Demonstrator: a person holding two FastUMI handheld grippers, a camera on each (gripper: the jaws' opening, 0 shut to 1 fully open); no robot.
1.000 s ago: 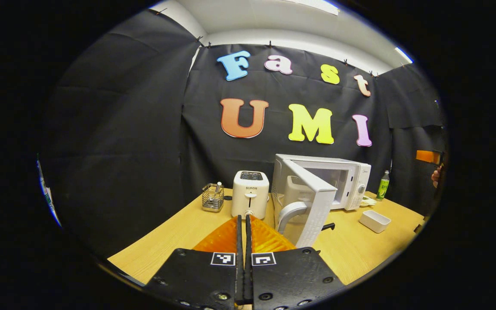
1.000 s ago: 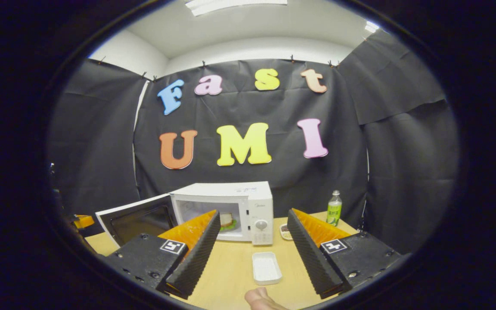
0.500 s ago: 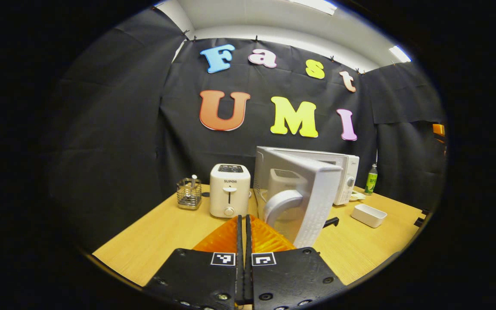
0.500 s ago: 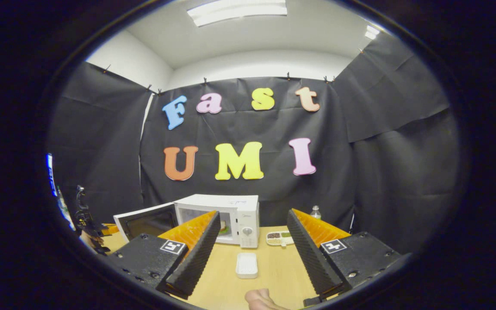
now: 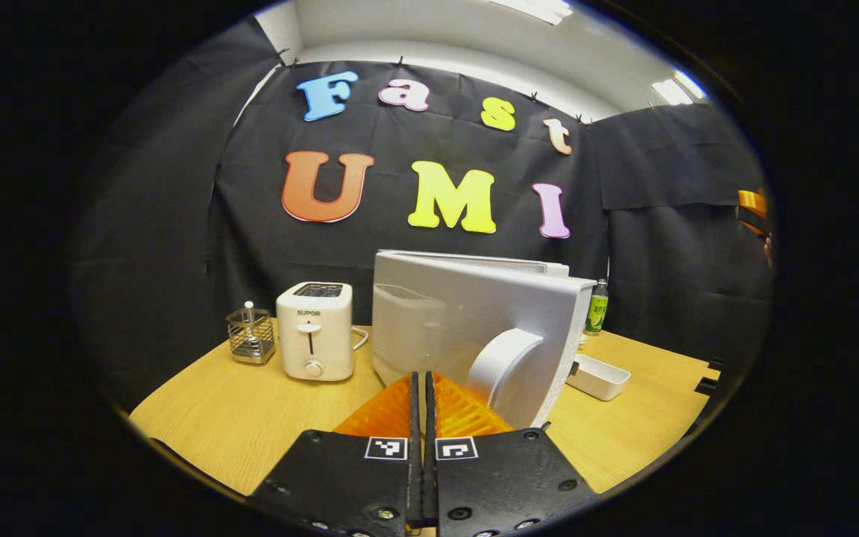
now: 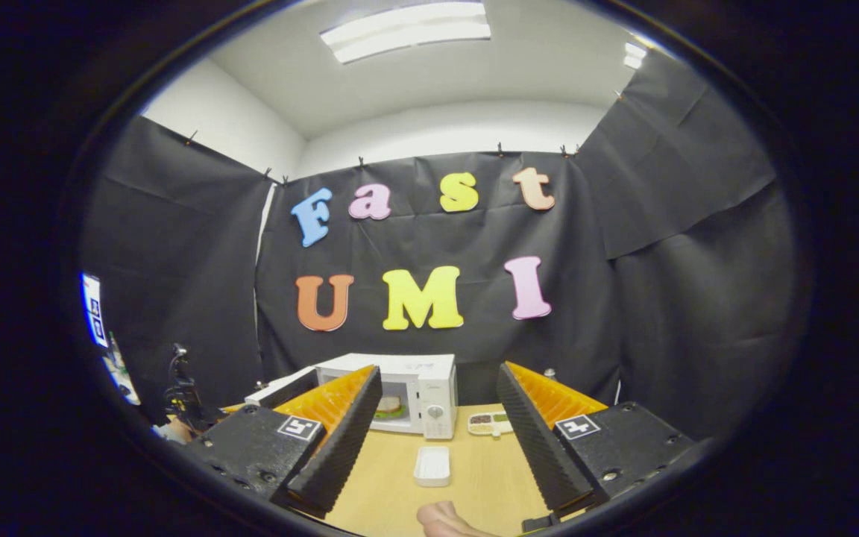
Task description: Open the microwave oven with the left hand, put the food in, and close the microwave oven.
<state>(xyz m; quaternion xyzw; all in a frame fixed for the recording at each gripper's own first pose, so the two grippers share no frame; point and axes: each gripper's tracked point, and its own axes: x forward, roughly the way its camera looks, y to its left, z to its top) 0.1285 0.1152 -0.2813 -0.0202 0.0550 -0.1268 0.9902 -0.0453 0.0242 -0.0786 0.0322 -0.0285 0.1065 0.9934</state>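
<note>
Here my left gripper (image 5: 420,388) has its fingers pressed together on nothing, pointing at the handle (image 5: 502,356) of the microwave door (image 5: 467,328), which stands partly open just ahead. My right gripper (image 6: 433,418) holds its fingers wide apart above the surface (image 6: 474,477). Past a white tray (image 6: 432,465), the food (image 6: 389,406) sits inside the microwave (image 6: 414,391).

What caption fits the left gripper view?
Shut left gripper faces the microwave's half-open door, toaster alongside.
</note>
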